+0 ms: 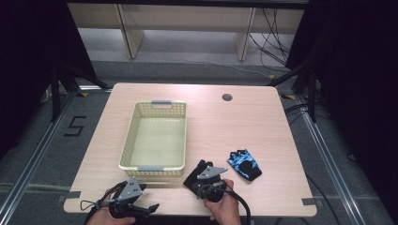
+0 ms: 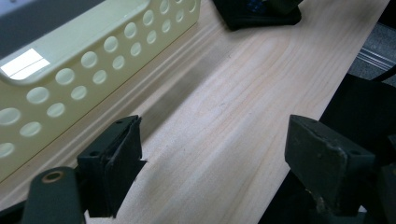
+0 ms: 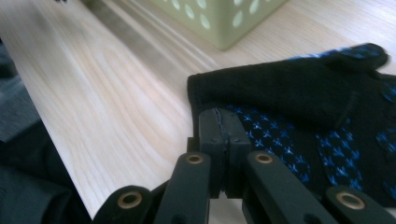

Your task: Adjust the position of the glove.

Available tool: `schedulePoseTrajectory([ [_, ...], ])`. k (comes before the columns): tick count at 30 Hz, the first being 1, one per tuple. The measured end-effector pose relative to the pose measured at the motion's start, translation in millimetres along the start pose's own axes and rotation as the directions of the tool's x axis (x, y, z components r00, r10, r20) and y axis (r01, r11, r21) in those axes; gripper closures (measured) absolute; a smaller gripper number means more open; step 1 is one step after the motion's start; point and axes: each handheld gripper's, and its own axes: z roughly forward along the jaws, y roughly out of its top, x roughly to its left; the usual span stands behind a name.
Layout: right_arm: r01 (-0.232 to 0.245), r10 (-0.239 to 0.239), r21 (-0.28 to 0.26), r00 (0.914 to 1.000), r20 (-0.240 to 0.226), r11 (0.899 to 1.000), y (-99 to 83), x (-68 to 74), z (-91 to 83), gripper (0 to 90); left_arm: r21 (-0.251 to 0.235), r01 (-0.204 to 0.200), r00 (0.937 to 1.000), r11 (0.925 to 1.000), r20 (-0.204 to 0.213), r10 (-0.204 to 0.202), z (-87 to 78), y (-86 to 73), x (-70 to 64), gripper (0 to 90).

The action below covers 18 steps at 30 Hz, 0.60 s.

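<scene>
- A black glove (image 3: 299, 93) with a blue printed pattern on its fabric is seen across the right half of the right gripper view, lying flat on the wooden table (image 3: 107, 93); its cuff edge is squared off and plain black.
- In the high view the same glove (image 1: 196, 174) is found low and just right of centre, near the table's front edge and partly covered by the right gripper (image 1: 212, 180).
- The jaws of the right gripper (image 3: 225, 128) are pressed together at the glove's near edge; whether fabric is pinched between them cannot be told.
- A second glove (image 1: 244, 164), blue and black with short fingers, is laid just to the right of the first in the high view, apart from it.
- A pale yellow perforated basket (image 1: 141, 136) with grey handles is placed at the centre left of the high view, its near corner close to the black glove; its holed wall (image 2: 93, 65) is shown in the upper left of the left gripper view.
- The left gripper (image 1: 136, 206) is held at the lower left of the high view, over the table's front edge; its jaws are spread wide apart above bare wood (image 2: 219, 121), with nothing between them.
</scene>
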Motion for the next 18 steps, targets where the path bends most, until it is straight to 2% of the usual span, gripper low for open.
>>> schedulePoseTrajectory([
  [1,-0.014,0.014,-0.018,0.9999,-0.005,1.0,0.6,0.2,2.5,90.0,-0.004,0.001,1.0,1.0,-0.001,-0.001,0.3,-0.1,0.2,18.8],
  [2,-0.037,0.037,-0.009,0.9993,-0.006,0.999,1.5,1.2,2.9,89.8,-0.002,0.025,0.9997,0.9997,-0.004,-0.025,0.9,-0.5,-0.9,18.8],
  [4,-0.036,0.036,0.008,0.9992,-0.016,0.999,2.3,0.5,1.4,89.8,-0.001,0.023,0.9997,0.9997,0.0,-0.023,0.8,-0.4,-0.7,18.8],
  [5,-0.016,0.016,-0.003,0.9995,-0.027,1.0,2.0,-1.3,1.9,89.7,0.0,0.022,0.9998,0.9998,-0.001,-0.022,0.7,-0.3,-0.9,18.7],
  [7,-0.043,0.043,-0.009,0.9987,-0.027,0.999,1.2,-1.2,1.5,89.7,-0.001,0.023,0.9997,0.9997,0.002,-0.023,0.1,-0.2,-1.5,18.7],
  [8,-0.038,0.038,-0.005,0.9989,-0.028,0.999,1.1,-1.5,1.0,89.7,-0.003,0.019,0.9998,0.9998,0.001,-0.019,0.0,0.0,-1.3,18.7],
  [9,-0.05,0.05,0.0,0.9985,-0.024,0.999,1.1,-0.6,1.0,89.7,-0.003,-0.004,1.0,1.0,-0.001,0.004,-0.6,0.6,-0.2,18.7],
  [12,-0.051,0.052,0.003,0.9984,-0.024,0.999,1.0,-0.7,0.7,88.8,-0.004,-0.002,1.0,1.0,0.0,0.002,-0.6,0.5,0.0,18.8],
  [14,-0.033,0.032,-0.012,0.9987,-0.04,0.999,1.0,-2.6,0.9,86.4,-0.003,-0.001,1.0,1.0,0.0,0.001,-0.6,0.5,0.0,18.7],
  [16,-0.059,0.059,-0.012,0.9977,-0.034,0.998,1.5,-3.2,-3.1,82.3,0.0,-0.009,1.0,1.0,-0.002,0.009,-1.1,0.6,0.3,18.8],
  [17,-0.056,0.055,-0.028,0.9981,-0.027,0.998,2.5,-5.2,-7.2,82.3,0.001,-0.01,1.0,1.0,-0.001,0.01,-1.5,0.7,0.3,18.7],
  [18,-0.055,0.054,-0.059,0.9983,-0.023,0.997,3.7,-8.1,-11.6,82.4,-0.007,0.005,1.0,1.0,0.0,-0.005,-1.3,0.6,-0.8,18.8],
])
